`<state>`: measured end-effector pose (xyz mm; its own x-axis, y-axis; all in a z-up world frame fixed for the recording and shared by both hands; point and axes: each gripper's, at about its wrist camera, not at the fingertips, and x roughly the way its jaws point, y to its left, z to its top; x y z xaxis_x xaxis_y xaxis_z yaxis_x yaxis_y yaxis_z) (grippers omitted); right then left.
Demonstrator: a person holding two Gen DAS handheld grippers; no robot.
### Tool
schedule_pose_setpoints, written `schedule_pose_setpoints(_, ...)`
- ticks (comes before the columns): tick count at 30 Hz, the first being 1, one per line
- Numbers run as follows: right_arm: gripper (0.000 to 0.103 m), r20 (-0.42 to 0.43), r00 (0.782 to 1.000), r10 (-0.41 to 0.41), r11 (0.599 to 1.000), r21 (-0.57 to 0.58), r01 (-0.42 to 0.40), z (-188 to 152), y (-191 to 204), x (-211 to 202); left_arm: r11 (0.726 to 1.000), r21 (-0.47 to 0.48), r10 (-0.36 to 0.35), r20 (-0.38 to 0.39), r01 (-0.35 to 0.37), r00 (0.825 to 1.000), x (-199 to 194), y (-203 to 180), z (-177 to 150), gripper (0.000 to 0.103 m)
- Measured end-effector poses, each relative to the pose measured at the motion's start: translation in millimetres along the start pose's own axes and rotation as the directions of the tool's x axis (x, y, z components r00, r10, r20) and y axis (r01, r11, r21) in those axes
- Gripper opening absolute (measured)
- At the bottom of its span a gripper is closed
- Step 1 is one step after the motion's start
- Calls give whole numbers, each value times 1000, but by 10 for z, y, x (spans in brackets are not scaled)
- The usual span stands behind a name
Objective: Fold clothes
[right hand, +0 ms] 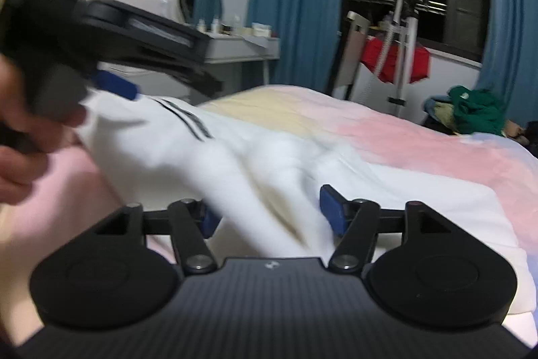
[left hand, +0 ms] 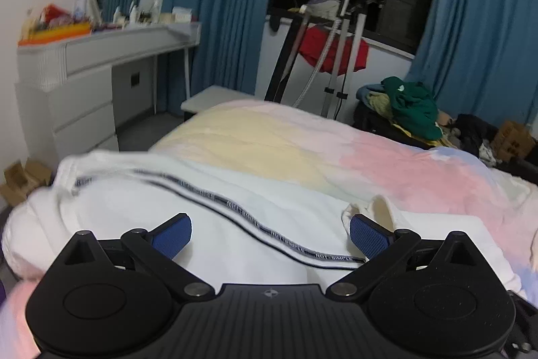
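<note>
From my left wrist camera I see the white fleecy garment with a black lettered stripe (left hand: 235, 214) spread over the pastel pink, yellow and blue quilt (left hand: 386, 157), and I take that garment as my landmark. My left gripper (left hand: 270, 236) hangs just above its near part with the blue pads (left hand: 368, 236) spread wide; the cloth lies under and between them, yet neither pad looks pressed on it, so I read this tool as holding nothing. The stripe runs on a slant from the garment's far left end to its near right edge, ending close by the right-hand pad, and a turned-up cuff or hem rises just beyond that pad. The garment's long axis follows that stripe, reaching away and leftward from the tool. From my right wrist camera, which is blurred, the same garment (right hand: 262, 164) lies ahead and to the left, and a ridge of it runs down between the fingers of my right gripper (right hand: 269, 212). Those jaws stand well apart and I see no pinch on the fabric. Over the garment's far left end sits the left gripper (right hand: 114, 86), carried in a hand (right hand: 20, 153). I judge the right tool nearer the loose ridge, so the next fold probably starts there.
</note>
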<state>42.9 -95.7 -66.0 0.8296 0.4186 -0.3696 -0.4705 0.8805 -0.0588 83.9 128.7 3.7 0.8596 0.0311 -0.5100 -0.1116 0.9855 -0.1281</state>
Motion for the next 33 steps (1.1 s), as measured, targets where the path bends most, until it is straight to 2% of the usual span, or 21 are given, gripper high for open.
schedule_pose_setpoints(2,64,1,1000,20,999,36,-20,51,31,-128,1000,18,2,21,-3,1000,-37,2,36,102)
schedule_pose_setpoints(5,64,-10,1000,-6,991,133,7,112,-48,-317,1000,20,-9,36,8,999,-85,11,63,102)
schedule_pose_setpoints(11,64,-25,984,-175,944,280,175,164,-496,-564,994,77,-85,29,82,996,-137,-221,-59,102)
schedule_pose_setpoints(14,64,-64,943,-326,887,324,329,119,-695,-609,981,128,-145,6,143,989,-150,-425,-186,102)
schedule_pose_setpoints(17,64,-138,905,-402,836,349,425,-26,-861,-575,968,189,-166,-12,165,986,-141,-636,-329,102)
schedule_pose_setpoints(19,64,-180,891,-417,815,359,455,-108,-958,-496,961,231,-153,-25,154,988,-94,-755,-414,102)
schedule_pose_setpoints(21,64,-214,887,-410,803,376,462,-162,-1043,-411,957,256,-129,-44,136,991,-11,-818,-498,102)
schedule_pose_setpoints(25,66,-235,885,-402,816,347,463,-291,-1021,-306,953,291,-64,-94,89,994,188,-883,-643,102)
schedule_pose_setpoints(29,66,-248,877,-411,829,298,473,-353,-957,-253,956,279,-57,-128,91,990,274,-811,-724,103)
schedule_pose_setpoints(33,66,-242,879,-411,825,312,471,-344,-975,-268,959,269,-60,-135,95,989,282,-746,-702,103)
